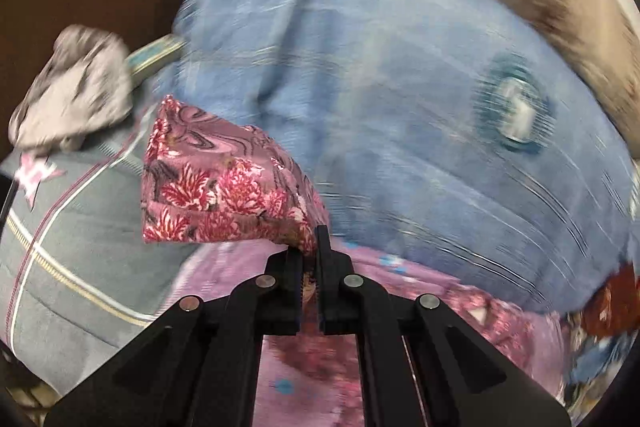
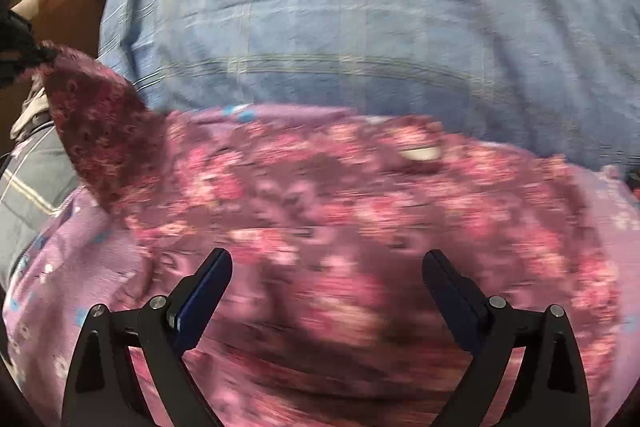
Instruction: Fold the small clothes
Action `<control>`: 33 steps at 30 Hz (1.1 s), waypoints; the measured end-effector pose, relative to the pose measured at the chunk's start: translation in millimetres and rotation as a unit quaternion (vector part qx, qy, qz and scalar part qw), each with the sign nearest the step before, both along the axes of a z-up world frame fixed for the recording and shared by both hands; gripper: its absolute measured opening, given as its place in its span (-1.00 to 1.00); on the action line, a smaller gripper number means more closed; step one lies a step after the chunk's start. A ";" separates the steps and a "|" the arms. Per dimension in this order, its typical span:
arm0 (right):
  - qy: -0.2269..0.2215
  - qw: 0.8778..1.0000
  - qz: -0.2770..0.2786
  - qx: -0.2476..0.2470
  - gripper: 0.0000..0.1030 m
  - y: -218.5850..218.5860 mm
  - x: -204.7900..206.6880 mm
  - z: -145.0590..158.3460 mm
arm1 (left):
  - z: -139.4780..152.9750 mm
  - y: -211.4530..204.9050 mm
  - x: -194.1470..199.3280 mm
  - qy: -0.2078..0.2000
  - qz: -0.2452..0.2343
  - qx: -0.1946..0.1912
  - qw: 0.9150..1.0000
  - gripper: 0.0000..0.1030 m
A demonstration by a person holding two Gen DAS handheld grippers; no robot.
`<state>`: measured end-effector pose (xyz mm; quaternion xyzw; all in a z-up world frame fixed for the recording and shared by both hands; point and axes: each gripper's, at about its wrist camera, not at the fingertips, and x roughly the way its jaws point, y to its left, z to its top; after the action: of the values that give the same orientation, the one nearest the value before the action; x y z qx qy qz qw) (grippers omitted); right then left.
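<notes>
Floral garment (image 1: 224, 183) corner pinched in left tongs (image 1: 308, 251); right tongs (image 2: 326, 267) spread, seemingly above it.

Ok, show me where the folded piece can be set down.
Free: the blue bedsheet beyond the pink floral cloth held by the left hand-held gripper. Crowded: the left edge, where the grey garment sits.
</notes>
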<state>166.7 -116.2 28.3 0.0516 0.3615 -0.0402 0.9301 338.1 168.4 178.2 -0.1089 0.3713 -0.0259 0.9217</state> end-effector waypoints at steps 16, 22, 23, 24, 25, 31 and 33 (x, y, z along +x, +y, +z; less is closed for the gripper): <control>0.052 0.992 -0.118 0.007 0.99 -118.0 -51.7 -38.2 | -189.8 -262.8 -40.9 0.198 -0.184 0.085 0.959 -0.91; 0.041 0.992 -0.116 0.026 0.99 -121.6 -53.8 -38.4 | -167.5 -214.6 -54.3 0.198 -0.204 -0.035 0.958 -0.40; 0.045 0.992 -0.116 0.022 0.99 -120.9 -52.4 -38.4 | -158.5 -197.6 -58.0 0.188 -0.201 -0.058 0.960 0.02; 0.050 0.992 -0.117 0.018 0.99 -119.3 -51.6 -38.0 | -151.0 -180.2 -61.8 0.173 -0.193 -0.069 0.963 0.28; 0.050 0.991 -0.119 0.018 0.99 -119.3 -50.7 -35.3 | -145.1 -159.5 -65.0 0.154 -0.172 -0.074 0.970 0.59; 0.002 0.985 -0.081 0.150 0.99 -120.9 -21.9 -3.9 | -177.6 -56.2 -49.2 0.156 -0.055 -0.173 0.971 0.60; 0.004 0.979 -0.065 0.193 0.99 -115.0 2.1 0.8 | -193.0 -49.3 -45.9 0.172 -0.047 -0.194 0.965 0.60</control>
<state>168.9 -231.2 29.2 0.2533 0.3622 -0.0308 0.8965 292.2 119.2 -14.8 -0.2710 0.5167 -0.1215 0.8030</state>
